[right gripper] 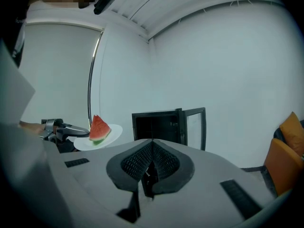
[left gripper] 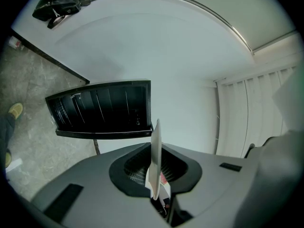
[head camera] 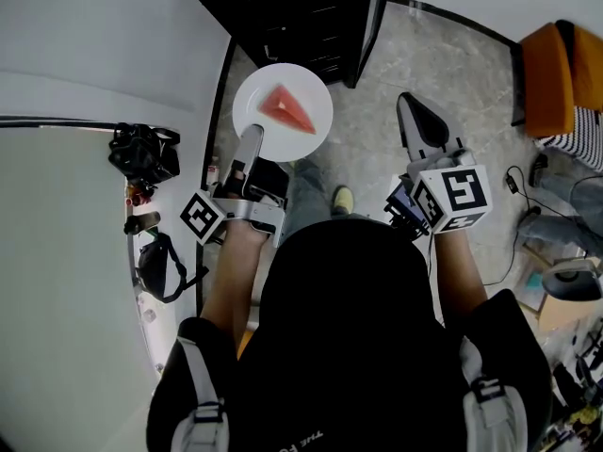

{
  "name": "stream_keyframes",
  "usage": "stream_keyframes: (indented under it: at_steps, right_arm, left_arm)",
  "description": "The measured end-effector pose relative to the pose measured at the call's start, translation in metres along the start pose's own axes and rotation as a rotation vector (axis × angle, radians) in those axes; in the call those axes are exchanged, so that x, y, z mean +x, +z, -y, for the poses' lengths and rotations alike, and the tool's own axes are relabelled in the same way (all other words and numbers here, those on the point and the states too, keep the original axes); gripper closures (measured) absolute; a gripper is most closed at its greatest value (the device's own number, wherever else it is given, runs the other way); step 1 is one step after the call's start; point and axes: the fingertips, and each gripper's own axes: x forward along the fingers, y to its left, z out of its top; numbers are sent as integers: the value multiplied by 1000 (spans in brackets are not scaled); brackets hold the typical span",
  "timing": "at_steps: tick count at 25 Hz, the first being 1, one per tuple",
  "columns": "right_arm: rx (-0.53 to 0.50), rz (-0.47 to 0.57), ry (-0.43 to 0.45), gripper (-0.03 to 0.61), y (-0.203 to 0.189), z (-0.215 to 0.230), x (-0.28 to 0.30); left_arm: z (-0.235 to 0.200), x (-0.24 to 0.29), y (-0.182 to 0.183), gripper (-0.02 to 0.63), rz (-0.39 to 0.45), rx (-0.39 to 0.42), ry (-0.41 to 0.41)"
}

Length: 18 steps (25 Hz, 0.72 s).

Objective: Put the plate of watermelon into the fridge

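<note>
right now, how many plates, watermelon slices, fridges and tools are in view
plate: 1
watermelon slice: 1
fridge: 1
tools: 2 (left tool, right tool)
total: 5

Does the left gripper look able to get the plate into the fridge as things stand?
Likely yes: the left gripper holds the plate just before the fridge, whose door stands open; nothing shows between.

orange chair [head camera: 549,78]; black bag [head camera: 143,153]; marbled floor [head camera: 471,92]
</note>
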Motion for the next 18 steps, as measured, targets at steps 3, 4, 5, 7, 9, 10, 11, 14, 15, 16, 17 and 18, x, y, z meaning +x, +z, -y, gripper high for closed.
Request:
stream_keyframes:
  at_steps: [3,4,5,7,9,10,11,14,15,16,17,18]
  right_arm:
    - [5,1,-6,568,-3,0,-2]
    - [5,2,-8,568,-3,0,-3]
    - [5,5,-10,568,-3,0,-5]
    - [2,10,-13,568,-4,0,-8]
    - [-2,6,-15,568,-2,1,1]
    - [-3,-1,-15,568,-1,3,12]
    - [-2,-10,-14,568,1,4,27]
    - [-4,-33,-16,568,7,7,60]
    - [-5,-37,-18,568,7,8,65]
    - [-4,-39,-20,568,8,9,69]
    - [-1,-40,-22,568,8,9,74]
    - [2,-42,-24,568,9,10,78]
  left_arm:
    - [-2,0,-1,572,-4,-2,0]
    - [-1,0,-1,572,-7,0,-2]
    - [-1,-1,-2,572,-10,3,-4]
    - [0,-1,-4,572,-15,6,-9]
    - [-2,5,3,572,-15,0,-10]
    - [-6,12,12,572,-13,-7,-7]
    - [-10,20,23,572,-10,-15,0]
    - [-21,39,47,572,-7,-27,17]
    - [-24,41,50,572,-7,-29,20]
    - [-26,44,54,572,-8,-30,22]
    - [-27,46,57,572,-9,-32,24]
    - [-29,49,60,572,-11,-33,25]
